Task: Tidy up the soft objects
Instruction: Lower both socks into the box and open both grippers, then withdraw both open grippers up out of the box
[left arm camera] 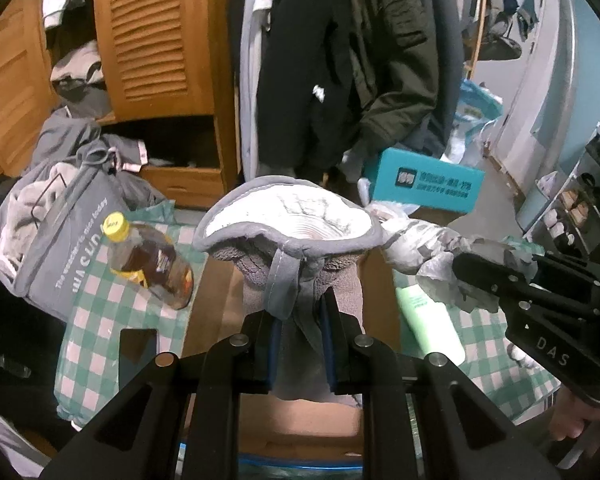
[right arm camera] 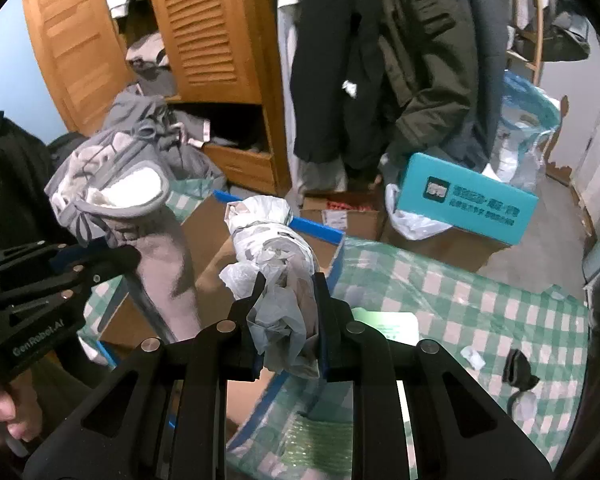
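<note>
My left gripper (left arm camera: 300,312) is shut on a grey fleece slipper (left arm camera: 288,232) with a white sole, held upright above an open cardboard box (left arm camera: 216,312). The slipper also shows in the right wrist view (right arm camera: 140,216), with the left gripper (right arm camera: 112,264) at its lower part. My right gripper (right arm camera: 288,292) is shut on a bundle wrapped in a crumpled grey-white plastic bag (right arm camera: 268,240), held over the same box (right arm camera: 204,232). In the left wrist view the bundle (left arm camera: 420,236) sticks out of the right gripper (left arm camera: 476,272) at the right.
A green-checked cloth (right arm camera: 460,292) covers the surface. On it lie an amber bottle with a yellow cap (left arm camera: 148,256), a green tube (left arm camera: 428,320) and a grey bag (left arm camera: 60,240). A teal box (right arm camera: 464,196), hanging coats (right arm camera: 380,60) and a wooden wardrobe (right arm camera: 204,28) stand behind.
</note>
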